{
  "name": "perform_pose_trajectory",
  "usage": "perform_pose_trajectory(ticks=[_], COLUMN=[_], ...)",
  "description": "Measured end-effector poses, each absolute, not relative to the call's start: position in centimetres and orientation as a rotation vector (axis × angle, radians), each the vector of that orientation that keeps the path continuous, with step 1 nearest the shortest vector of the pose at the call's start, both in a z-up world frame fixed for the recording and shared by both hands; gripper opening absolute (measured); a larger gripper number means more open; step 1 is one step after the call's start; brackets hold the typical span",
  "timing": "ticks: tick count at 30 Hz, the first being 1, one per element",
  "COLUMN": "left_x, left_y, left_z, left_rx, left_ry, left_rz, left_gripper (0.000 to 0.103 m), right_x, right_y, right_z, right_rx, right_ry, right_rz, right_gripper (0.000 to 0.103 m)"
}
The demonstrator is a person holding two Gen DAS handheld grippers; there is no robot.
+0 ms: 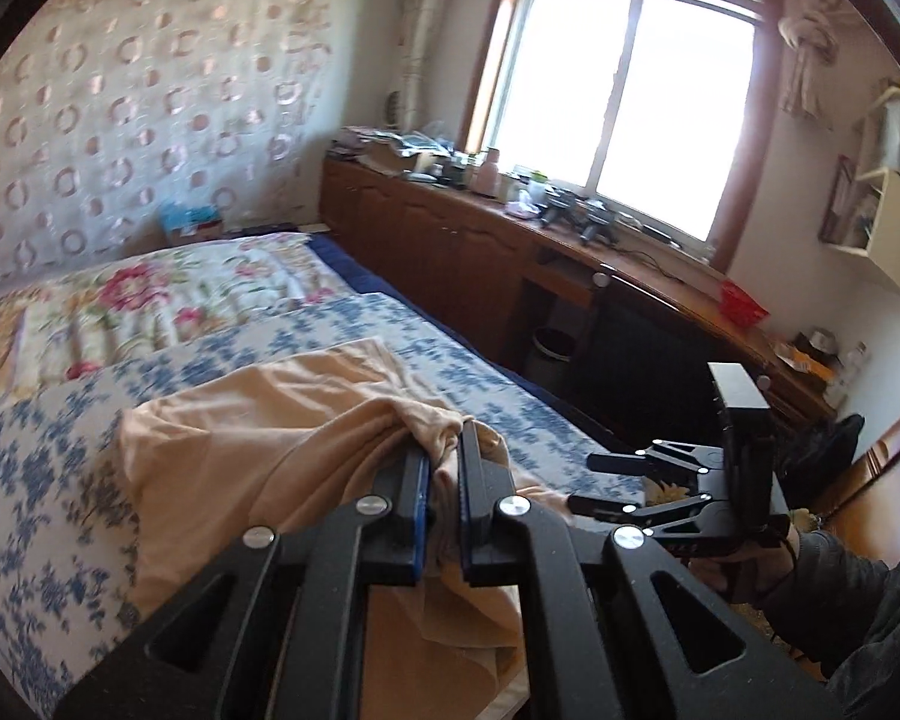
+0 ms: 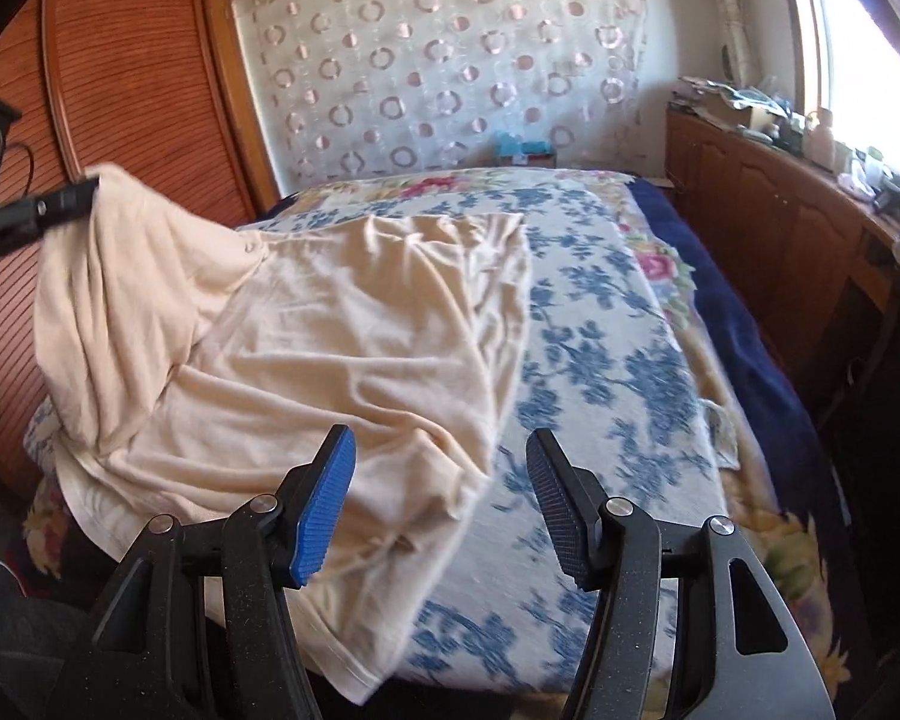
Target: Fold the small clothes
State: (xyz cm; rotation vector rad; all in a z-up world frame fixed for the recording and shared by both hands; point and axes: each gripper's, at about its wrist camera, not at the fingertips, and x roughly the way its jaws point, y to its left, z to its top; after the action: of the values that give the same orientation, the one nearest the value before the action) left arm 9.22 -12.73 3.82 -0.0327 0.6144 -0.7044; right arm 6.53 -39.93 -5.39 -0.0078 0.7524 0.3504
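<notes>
The left gripper [image 1: 444, 450] is clamped on a bunched fold of the shirt [image 2: 354, 324], a cream, soft-knit garment; cloth fills the narrow gap between its blue pads [image 1: 421, 480]. In the right wrist view this gripper [image 2: 87, 189] holds that part of the shirt lifted above the bed [image 2: 630, 312], so the cloth hangs from it in a drape. The remaining cloth lies spread and wrinkled on the bed, over the blue-flowered sheet [image 2: 600, 360], with one hem hanging past the bed's near edge.

The right gripper [image 2: 441, 480] stands wide apart, holding nothing; its left blue pad [image 2: 324, 504] is over the shirt's near part, its other finger over the sheet. In the left wrist view it [image 1: 582, 483] hovers at the bed's near right side, held by a hand [image 1: 744, 558].

At the far end of the bed lies a quilt [image 1: 150, 306] with pink flowers. Beyond the bed hangs a curtain [image 2: 450, 72] with ring patterns, and a small blue box [image 2: 522, 150] sits at its foot. Right of the bed runs a wooden cabinet [image 1: 450, 240], cluttered on top, under a bright window [image 1: 624, 108]. Left of the bed stands a wooden wardrobe [image 2: 132, 60].

No writing or brand can be read anywhere; the box is too blurred to tell.
</notes>
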Motion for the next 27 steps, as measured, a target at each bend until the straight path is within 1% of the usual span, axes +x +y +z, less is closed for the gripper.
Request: perform_pose_trajectory(ticks=[4, 7, 9, 11, 15, 19, 27], left_x=[9.5, 9.4, 9.5, 9.2, 8.3, 7.7, 7.6], left_y=[-16.8, -19.3, -20.3, -20.3, -18.8, -16.5, -9.6], left_z=[4.4, 3.5, 2.3, 1.5, 1.6, 2.7, 2.0], left_rx=[0.022, 0.103, 0.151, 0.166, 0.162, 0.126, 0.034], left_ry=[0.647, 0.702, 0.755, 0.779, 0.76, 0.717, 0.69], left_rz=[-0.757, -0.773, -0.783, -0.778, -0.726, -0.7, -0.523], left_gripper=[0.004, 0.005, 0.011, 0.019, 0.021, 0.023, 0.024], right_x=[6.2, 6.0, 5.9, 5.8, 5.9, 6.1, 7.1], right_y=[-41.4, -42.1, -42.3, -42.3, -42.3, -42.2, -40.2], right_z=[-5.5, -5.5, -5.6, -5.6, -5.6, -5.2, -2.8], right_rx=[0.026, 0.039, 0.041, 0.034, 0.034, 0.032, -0.012], right_ry=[0.751, 0.752, 0.757, 0.759, 0.757, 0.748, 0.71], right_rz=[0.329, 0.319, 0.316, 0.314, 0.312, 0.311, 0.357], right_gripper=[0.061, 0.061, 0.061, 0.061, 0.061, 0.061, 0.061])
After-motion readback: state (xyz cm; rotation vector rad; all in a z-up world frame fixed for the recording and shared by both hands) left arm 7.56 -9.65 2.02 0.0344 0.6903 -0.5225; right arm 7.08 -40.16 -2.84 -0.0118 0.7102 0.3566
